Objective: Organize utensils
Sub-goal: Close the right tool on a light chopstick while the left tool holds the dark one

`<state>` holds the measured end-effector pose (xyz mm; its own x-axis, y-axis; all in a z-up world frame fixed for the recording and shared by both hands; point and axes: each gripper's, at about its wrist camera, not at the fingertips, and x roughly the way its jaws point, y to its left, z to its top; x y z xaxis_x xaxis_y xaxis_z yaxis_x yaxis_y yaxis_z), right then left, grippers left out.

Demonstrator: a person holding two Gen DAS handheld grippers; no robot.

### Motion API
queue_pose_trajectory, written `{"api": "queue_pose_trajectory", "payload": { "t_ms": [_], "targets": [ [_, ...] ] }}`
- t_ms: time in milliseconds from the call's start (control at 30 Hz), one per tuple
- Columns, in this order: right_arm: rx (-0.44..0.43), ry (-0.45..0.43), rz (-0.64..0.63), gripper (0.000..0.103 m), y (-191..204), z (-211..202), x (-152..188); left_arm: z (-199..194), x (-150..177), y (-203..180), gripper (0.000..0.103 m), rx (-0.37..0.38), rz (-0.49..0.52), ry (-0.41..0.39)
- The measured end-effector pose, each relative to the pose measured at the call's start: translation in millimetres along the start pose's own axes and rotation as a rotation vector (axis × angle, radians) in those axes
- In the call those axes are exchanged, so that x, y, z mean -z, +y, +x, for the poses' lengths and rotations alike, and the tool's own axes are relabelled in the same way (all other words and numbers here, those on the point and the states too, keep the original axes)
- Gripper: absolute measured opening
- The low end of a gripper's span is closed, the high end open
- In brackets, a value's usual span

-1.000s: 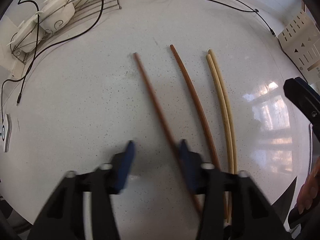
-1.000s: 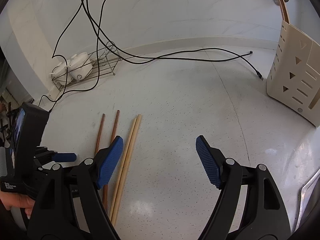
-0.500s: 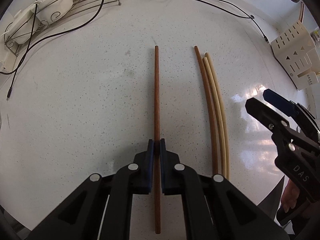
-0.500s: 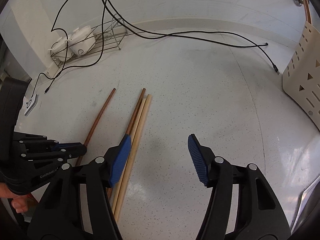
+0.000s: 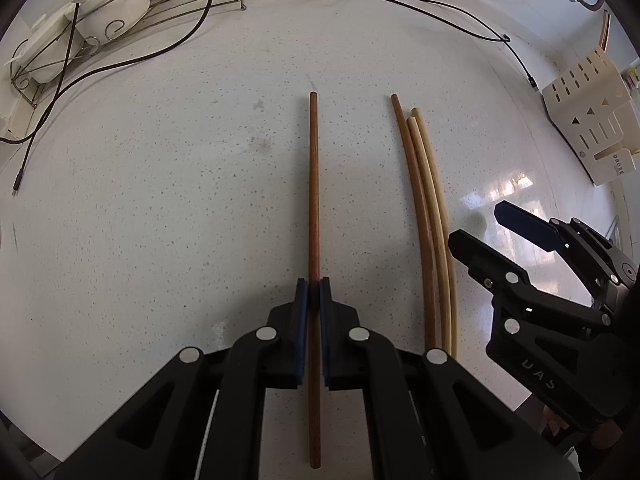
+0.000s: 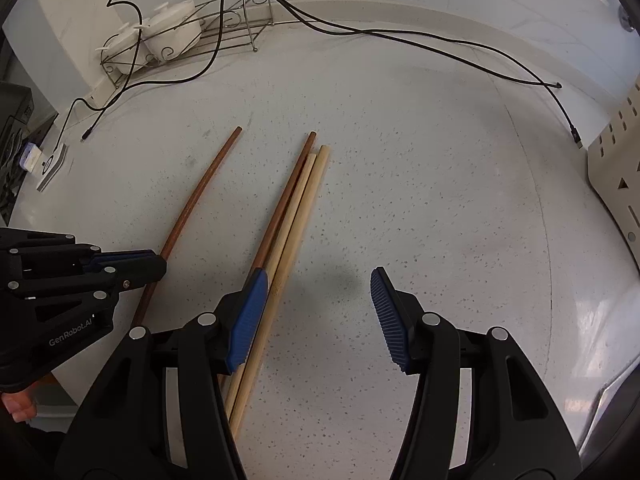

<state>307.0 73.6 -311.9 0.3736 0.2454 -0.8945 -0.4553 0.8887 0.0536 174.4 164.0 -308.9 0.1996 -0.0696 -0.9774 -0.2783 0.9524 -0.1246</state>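
Observation:
Four chopsticks lie on the white speckled counter [image 5: 160,200]. My left gripper [image 5: 314,292] points steeply down and is shut on a dark brown chopstick [image 5: 314,184], which runs straight ahead between the pads. To its right lie a second brown chopstick [image 5: 416,208] and two pale chopsticks [image 5: 436,216], close together. My right gripper [image 6: 318,276] hovers over these three with its jaws closing. The pale chopsticks [image 6: 304,208] pass just inside its left pad and touch neither pad. The second brown chopstick [image 6: 288,188] runs under that left finger. The left gripper [image 6: 158,260] shows at the left edge, holding its chopstick [image 6: 204,188].
A cream slotted utensil holder [image 5: 588,120] stands at the far right. A wire rack with white lidded pots [image 6: 168,36] sits at the back left. Black cables [image 6: 400,36] trail across the back of the counter. A small white device [image 6: 52,164] lies at the left edge.
My left gripper has shut on the dark brown chopstick, which now lies straight along its fingers. My right gripper has come down and left over the other three chopsticks, its jaws narrowing.

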Motion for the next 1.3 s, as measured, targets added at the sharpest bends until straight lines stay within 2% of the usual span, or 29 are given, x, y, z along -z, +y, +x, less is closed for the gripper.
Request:
{"api": "queue_pose_trajectory", "payload": {
  "t_ms": [500,933,1000,1167,1300],
  "targets": [
    [0.03,0.033,-0.02,0.05,2.7,3.8,0.1,2.9,-3.2,5.1,0.006,0.001,-0.001,-0.001],
    [0.061,0.158,0.035,0.051,1.6,10.1,-6.1,2.8,-4.6,6.1,0.006,0.004,-0.008,-0.002],
    [0.095,0.158,-0.009,0.048,8.1,10.8,-5.4,2.8,-4.5,6.2,0.006,0.004,-0.006,-0.003],
    [0.09,0.167,0.0,0.039,5.7,11.2,-7.3,2.8,-4.0,5.8,0.006,0.002,-0.006,-0.003],
    [0.085,0.173,-0.014,0.037,5.8,12.0,-9.2,2.7,-4.4,5.8,0.006,0.0,-0.003,-0.003]
  ]
}}
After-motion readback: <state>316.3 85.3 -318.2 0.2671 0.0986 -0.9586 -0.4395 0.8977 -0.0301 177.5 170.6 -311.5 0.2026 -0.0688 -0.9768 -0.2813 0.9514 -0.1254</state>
